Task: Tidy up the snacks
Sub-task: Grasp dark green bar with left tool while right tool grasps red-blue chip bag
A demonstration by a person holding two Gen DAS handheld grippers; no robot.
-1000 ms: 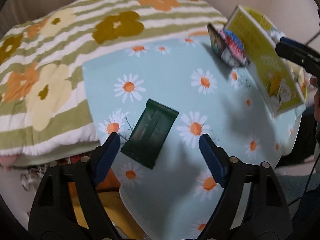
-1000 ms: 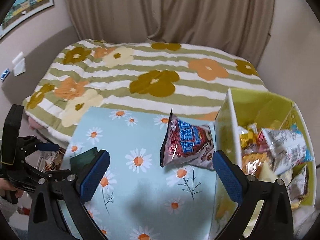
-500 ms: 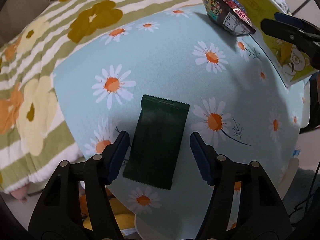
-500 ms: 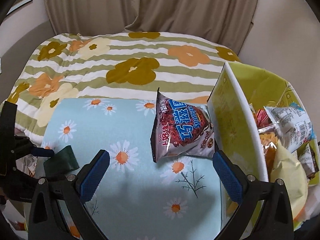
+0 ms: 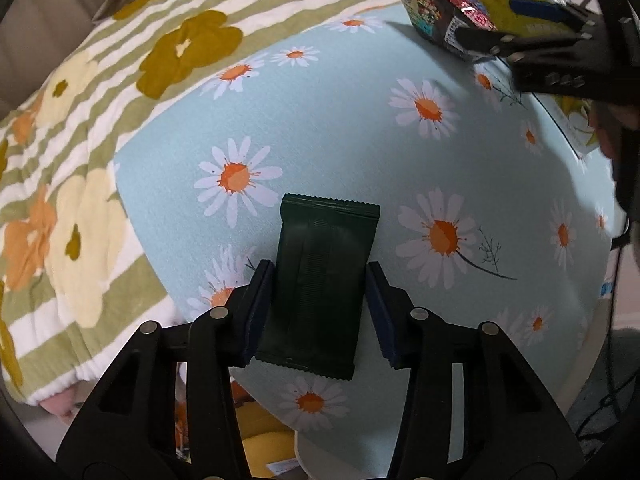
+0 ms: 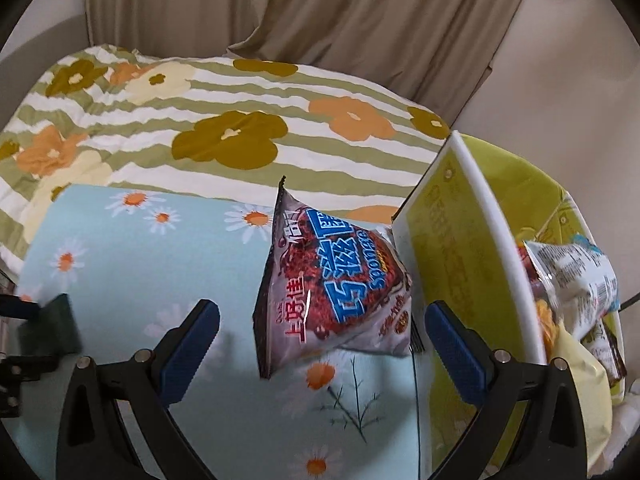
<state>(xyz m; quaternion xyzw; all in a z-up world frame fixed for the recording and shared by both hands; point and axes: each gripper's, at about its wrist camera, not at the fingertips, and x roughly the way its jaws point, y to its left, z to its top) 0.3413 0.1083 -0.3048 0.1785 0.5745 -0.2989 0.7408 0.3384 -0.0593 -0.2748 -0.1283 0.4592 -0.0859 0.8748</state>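
Observation:
A dark green snack packet (image 5: 320, 280) lies flat on the daisy-print table (image 5: 360, 140). My left gripper (image 5: 318, 284) has closed in around it, a blue pad touching each long side. The packet also shows at the left edge of the right wrist view (image 6: 52, 326). A red and blue chip bag (image 6: 332, 284) leans against the yellow-green snack box (image 6: 452, 264). My right gripper (image 6: 320, 324) is open and empty, hovering just in front of the chip bag. The box holds several snack bags (image 6: 576, 280).
A striped flower-print bed cover (image 6: 224, 120) lies beyond the table's far edge, with beige curtains (image 6: 320, 20) behind. The table edge runs close below the left gripper, with yellow items (image 5: 264, 448) on the floor.
My left gripper has come down over the green packet and narrowed until its pads meet its sides. My right gripper has moved closer to the chip bag and stays open.

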